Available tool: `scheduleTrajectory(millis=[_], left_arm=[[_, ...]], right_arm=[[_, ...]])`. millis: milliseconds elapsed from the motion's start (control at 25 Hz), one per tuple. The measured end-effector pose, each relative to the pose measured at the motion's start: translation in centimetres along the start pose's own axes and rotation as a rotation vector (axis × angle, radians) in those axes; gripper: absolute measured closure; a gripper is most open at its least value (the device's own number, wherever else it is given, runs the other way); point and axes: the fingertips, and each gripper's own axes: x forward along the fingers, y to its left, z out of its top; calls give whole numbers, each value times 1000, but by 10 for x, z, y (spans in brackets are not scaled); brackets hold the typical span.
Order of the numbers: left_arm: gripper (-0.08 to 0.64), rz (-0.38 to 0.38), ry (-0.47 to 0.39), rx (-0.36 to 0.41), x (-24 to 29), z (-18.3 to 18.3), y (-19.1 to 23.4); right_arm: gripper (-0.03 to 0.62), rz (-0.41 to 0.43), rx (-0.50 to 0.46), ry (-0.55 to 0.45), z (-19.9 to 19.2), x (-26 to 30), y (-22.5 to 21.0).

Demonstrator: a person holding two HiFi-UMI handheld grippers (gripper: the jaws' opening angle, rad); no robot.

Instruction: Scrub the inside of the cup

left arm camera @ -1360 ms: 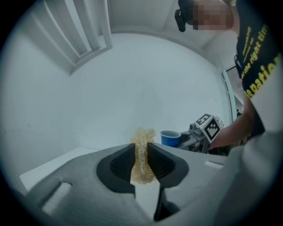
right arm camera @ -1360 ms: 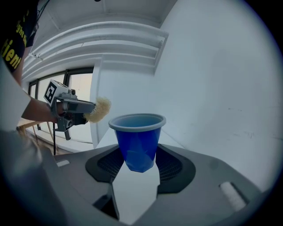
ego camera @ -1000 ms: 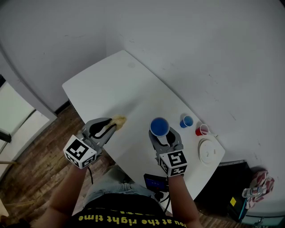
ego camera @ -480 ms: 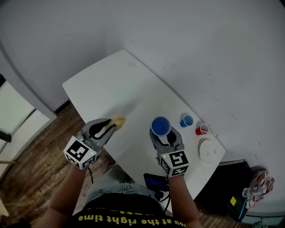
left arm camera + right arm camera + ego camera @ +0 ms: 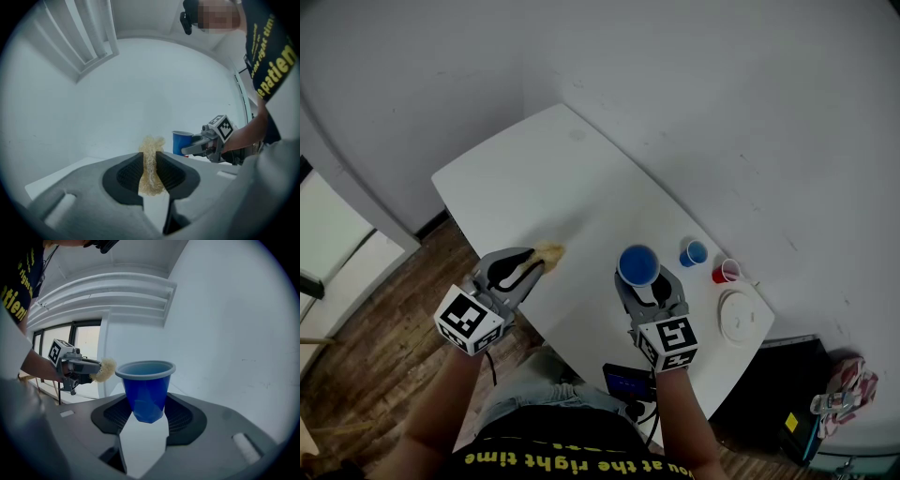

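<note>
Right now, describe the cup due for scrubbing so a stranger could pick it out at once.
Find the white table, then the right gripper over its near side. The large blue cup clamped upright between its jaws is the one. Unlike the small blue cup and red cup standing on the table nearby, it alone is held in a gripper.

I see the white table (image 5: 553, 187). At its 4 o'clock end stand a small blue cup (image 5: 693, 254), a red cup (image 5: 725, 273) and, at 5 o'clock, a white round plate (image 5: 736, 317).
</note>
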Motion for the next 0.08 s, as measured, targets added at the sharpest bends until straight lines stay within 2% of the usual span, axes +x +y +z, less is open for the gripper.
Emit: scheduleTrajectory(millis=[80], left_arm=[[472, 2, -3, 1, 0, 0, 0]], right_arm=[[365, 1, -2, -1, 0, 0, 0]])
